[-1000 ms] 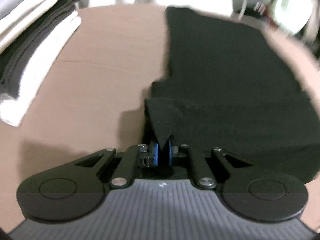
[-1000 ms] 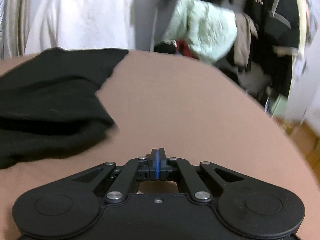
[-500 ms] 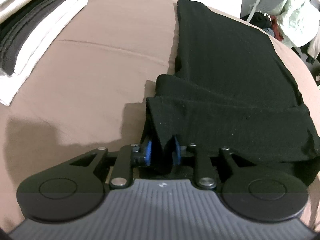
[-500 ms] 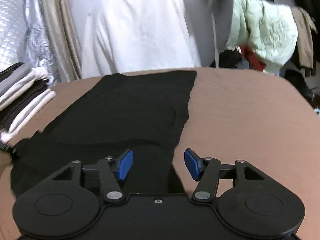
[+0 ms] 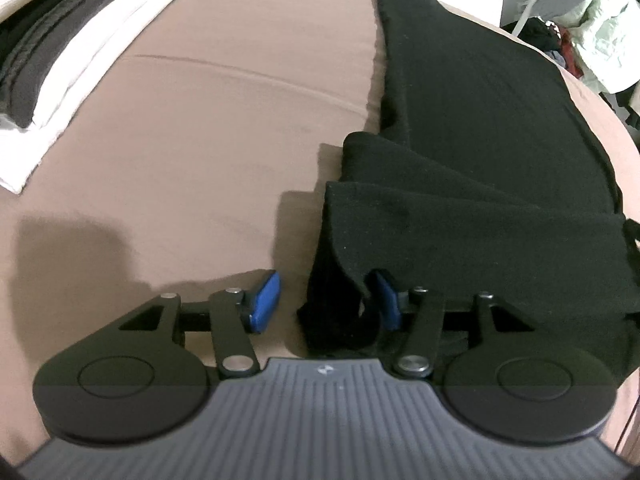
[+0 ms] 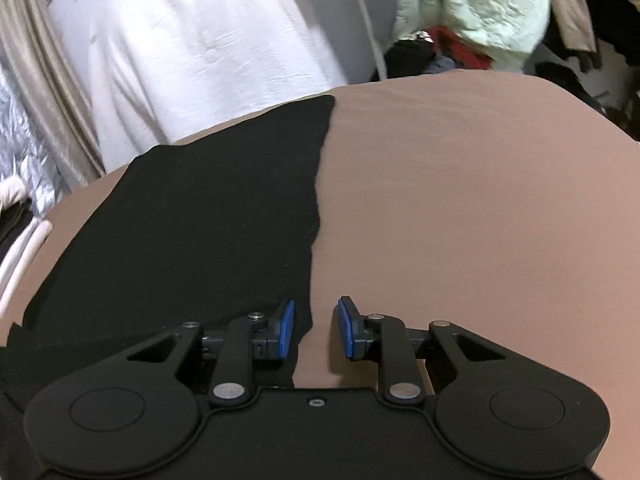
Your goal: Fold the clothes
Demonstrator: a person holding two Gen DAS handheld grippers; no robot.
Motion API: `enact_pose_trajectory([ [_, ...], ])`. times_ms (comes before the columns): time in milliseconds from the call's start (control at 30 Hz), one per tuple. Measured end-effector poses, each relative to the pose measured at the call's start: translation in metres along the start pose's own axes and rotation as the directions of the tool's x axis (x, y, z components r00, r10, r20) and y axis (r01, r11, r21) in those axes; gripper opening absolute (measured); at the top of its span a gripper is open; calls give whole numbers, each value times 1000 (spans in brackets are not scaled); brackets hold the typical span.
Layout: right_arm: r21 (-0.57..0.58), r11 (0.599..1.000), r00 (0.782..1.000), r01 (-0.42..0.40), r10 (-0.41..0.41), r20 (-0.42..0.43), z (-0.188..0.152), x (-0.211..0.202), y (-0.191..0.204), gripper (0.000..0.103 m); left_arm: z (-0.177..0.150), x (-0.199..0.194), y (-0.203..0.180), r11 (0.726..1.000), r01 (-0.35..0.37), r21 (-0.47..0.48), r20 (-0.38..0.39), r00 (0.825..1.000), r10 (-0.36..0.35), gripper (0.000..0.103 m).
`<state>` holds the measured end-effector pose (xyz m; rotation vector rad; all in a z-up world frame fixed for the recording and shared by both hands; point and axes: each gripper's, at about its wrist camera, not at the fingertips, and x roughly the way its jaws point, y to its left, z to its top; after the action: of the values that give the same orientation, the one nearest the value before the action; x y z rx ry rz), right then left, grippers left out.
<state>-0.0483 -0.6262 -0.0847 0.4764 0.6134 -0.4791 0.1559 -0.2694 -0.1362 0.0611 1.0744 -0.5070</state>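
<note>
Brown cloth-covered bench [image 5: 192, 128] fills both views; stack of folded white and grey clothes [image 5: 60, 52] at far left corner. Black knit garment [image 5: 492, 168] lies mid-bench, long axis running away, near end doubled over. Left gripper [image 5: 326, 300] wide open, holding nothing, folded corner slack between pads. Right gripper [image 6: 314, 330] open, empty, straddling garment's right edge.

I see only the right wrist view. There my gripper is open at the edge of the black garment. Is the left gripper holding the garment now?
Observer: No. The left gripper is open. A fold of the black garment lies between its fingers and covers part of one pad.
Operator: Does the garment lie flat on that side?
Observer: No. Near that gripper it is bunched into thick folds, one over the other.
</note>
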Motion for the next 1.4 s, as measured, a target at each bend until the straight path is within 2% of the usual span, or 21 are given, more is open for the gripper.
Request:
enact_pose_trajectory([
  [100,-48,991,992,125,-124,32,-9,-18,5,28,1,-3,5,1000,17,-25,5,1000,-16,52],
  [133,-56,986,987,158,-156,44,-12,-24,5,34,1,-6,7,999,26,-40,11,1000,-26,52],
  [167,7,994,993,105,-105,51,-16,-32,-5,37,1,-8,9,998,36,-58,18,999,-35,52],
  [200,111,994,998,-17,10,61,-24,-39,-21,42,2,-9,13,995,45,-83,23,999,-43,53],
  [233,214,968,990,-134,120,78,-32,-44,-36,54,2,-9,18,992,54,-117,22,998,-51,53],
  [267,321,925,979,-203,191,70,-42,-46,-50,55,2,-9,23,987,62,-151,22,998,-59,54],
  [367,387,889,969,-245,231,84,-63,-61,-59,55,0,-7,38,966,80,-245,13,997,-79,54],
  [467,377,888,964,-264,255,74,-77,-77,-56,61,-2,-2,45,946,126,-300,6,991,-130,55],
  [600,445,822,927,-356,371,57,-98,-78,-56,63,-8,7,42,931,179,-318,-22,980,-196,70],
  [700,426,824,919,-373,391,49,-104,-71,-46,63,-7,8,36,934,181,-308,-18,980,-196,76],
  [800,410,833,920,-370,389,40,-108,-71,-35,67,-9,6,35,928,161,-336,8,986,-169,77],
  [933,469,782,896,-411,442,48,-108,-67,-31,69,-9,-11,26,951,106,-290,67,994,-91,77],
  [1000,506,750,884,-427,464,59,-107,-56,-28,70,-10,-20,21,961,106,-256,81,993,-88,77],
  [1067,514,739,877,-435,477,56,-109,-54,-25,71,-18,-19,20,957,137,-257,59,990,-126,77],
  [1133,502,755,887,-421,458,54,-109,-51,-14,71,-26,-15,21,947,173,-269,32,985,-171,77],
  [1200,490,771,897,-406,439,52,-109,-48,-4,72,-36,-4,27,916,231,-328,-7,969,-247,78],
  [1300,473,793,911,-383,410,50,-109,-45,11,74,-36,-5,26,903,264,-340,16,961,-275,80],
  [1333,480,797,919,-366,390,54,-109,-46,12,74,-35,-4,27,885,296,-358,30,952,-306,80],
  [1367,501,794,929,-344,364,61,-110,-47,14,73,-35,-1,28,860,334,-385,43,938,-344,79],
  [1400,521,790,939,-322,339,67,-110,-48,15,72,-35,2,28,837,368,-406,56,924,-379,66],
])
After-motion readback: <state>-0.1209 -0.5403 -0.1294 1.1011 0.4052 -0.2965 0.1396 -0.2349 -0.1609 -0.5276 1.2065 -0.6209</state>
